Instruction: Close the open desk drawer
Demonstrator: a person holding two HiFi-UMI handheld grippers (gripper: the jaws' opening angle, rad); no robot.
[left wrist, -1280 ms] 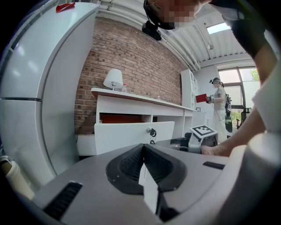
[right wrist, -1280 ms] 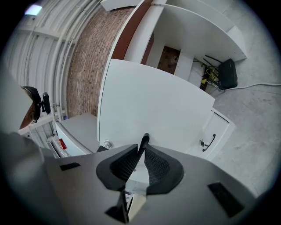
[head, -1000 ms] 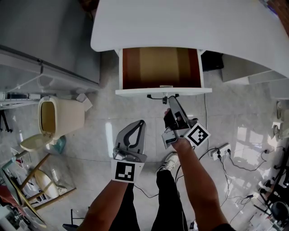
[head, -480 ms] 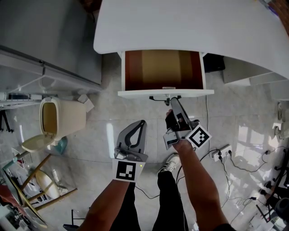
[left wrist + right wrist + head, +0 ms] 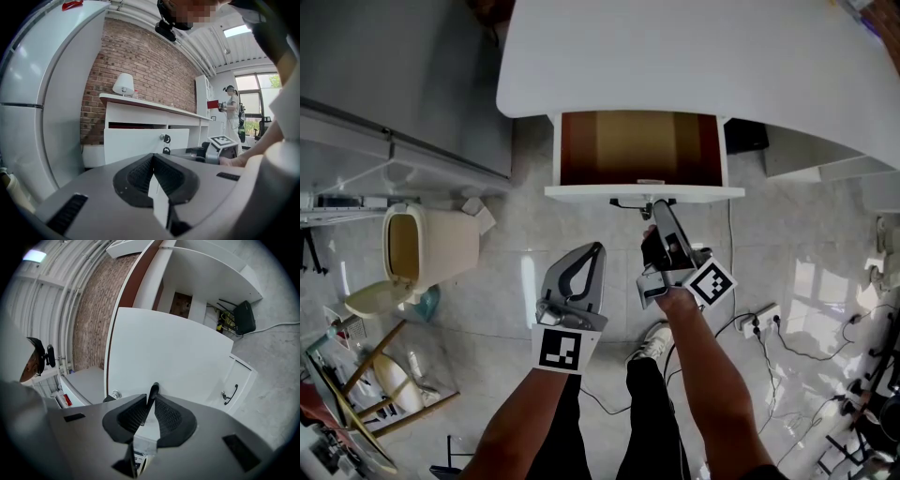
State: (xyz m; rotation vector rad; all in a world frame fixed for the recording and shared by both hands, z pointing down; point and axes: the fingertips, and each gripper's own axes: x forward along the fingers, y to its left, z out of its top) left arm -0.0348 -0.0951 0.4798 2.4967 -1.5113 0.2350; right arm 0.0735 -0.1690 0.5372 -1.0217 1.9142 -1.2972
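Observation:
The open drawer [image 5: 637, 148] sticks out from under the white desk top [image 5: 694, 56], showing its brown inside. Its white front [image 5: 644, 193] carries a black handle [image 5: 639, 202] in the middle. My right gripper [image 5: 654, 208] points at that front and is shut on the handle [image 5: 153, 391], which stands as a thin dark bar between the ribbed pads. The drawer front [image 5: 173, 357] fills the right gripper view. My left gripper [image 5: 592, 251] hangs lower left of the drawer, apart from it, shut and holding nothing. The left gripper view shows the drawer front [image 5: 140, 143] from the side.
A beige bin [image 5: 422, 246] with its lid off stands on the floor at left, beside a grey cabinet [image 5: 394, 84]. A power strip [image 5: 757, 311] and cables lie at right. A black box [image 5: 745, 134] sits under the desk. My own shoe [image 5: 652, 337] is below the grippers.
A little less of the drawer's brown inside shows under the desk top than a second ago. Both grippers keep about the same places, the right one still clamped on the handle.

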